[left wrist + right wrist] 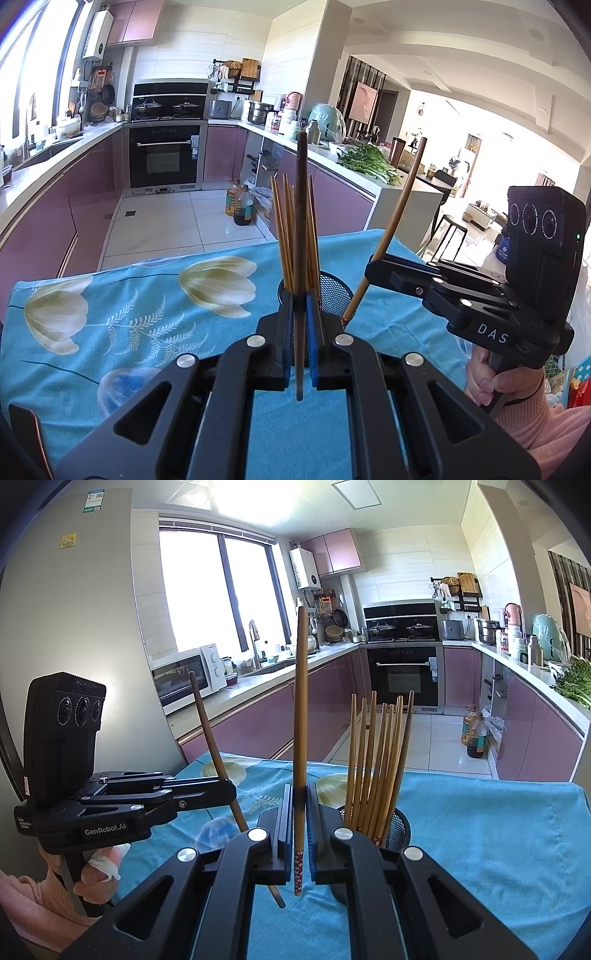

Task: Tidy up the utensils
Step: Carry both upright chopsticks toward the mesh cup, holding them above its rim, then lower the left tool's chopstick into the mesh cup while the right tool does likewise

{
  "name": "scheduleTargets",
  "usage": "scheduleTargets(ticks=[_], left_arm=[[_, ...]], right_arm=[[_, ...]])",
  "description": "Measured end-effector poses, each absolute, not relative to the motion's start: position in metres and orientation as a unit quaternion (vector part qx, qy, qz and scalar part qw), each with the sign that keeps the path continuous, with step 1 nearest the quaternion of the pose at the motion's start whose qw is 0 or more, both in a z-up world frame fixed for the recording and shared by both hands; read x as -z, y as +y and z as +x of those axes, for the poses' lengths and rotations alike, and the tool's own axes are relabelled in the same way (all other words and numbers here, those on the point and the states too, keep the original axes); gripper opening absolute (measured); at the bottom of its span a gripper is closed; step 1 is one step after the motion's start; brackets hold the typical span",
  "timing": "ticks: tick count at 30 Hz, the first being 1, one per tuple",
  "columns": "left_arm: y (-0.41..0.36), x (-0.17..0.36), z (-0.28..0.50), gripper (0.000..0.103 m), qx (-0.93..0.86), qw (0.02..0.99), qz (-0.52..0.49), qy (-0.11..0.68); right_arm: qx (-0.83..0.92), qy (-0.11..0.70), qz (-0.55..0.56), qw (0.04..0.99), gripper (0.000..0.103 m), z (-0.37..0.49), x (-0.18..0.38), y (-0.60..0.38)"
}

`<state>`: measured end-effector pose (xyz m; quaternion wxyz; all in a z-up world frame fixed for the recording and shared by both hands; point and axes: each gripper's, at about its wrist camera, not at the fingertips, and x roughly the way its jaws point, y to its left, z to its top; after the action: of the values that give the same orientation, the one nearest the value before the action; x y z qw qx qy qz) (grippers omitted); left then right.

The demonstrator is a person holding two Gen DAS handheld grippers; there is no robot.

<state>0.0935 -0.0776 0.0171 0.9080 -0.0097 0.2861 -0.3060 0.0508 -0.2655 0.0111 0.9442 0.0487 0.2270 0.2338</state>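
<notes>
The desk (147,295), under a blue floral cloth, is carrying a black mesh cup (397,825) already bristling with chopsticks (373,760). Each claw, left (299,314) and right (300,805), is pinching one upright chopstick nearby, probably for dropping in.

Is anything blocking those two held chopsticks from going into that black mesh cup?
Only the chopsticks already in the mesh cup. The left claw and right claw each hold one chopstick beside it; open space remains at the rim.
</notes>
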Motion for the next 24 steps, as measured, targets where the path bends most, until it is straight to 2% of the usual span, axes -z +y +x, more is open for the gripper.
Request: scheduleTargets(ticks=[24], left_arm=[[-0.0823, -0.0254, 0.098, 0.007, 0.31, 0.909, -0.006, 0.277]], right_arm=[[-0.23, 0.212, 0.047, 0.949, 0.006, 0.0537, -0.0193, -0.2699]])
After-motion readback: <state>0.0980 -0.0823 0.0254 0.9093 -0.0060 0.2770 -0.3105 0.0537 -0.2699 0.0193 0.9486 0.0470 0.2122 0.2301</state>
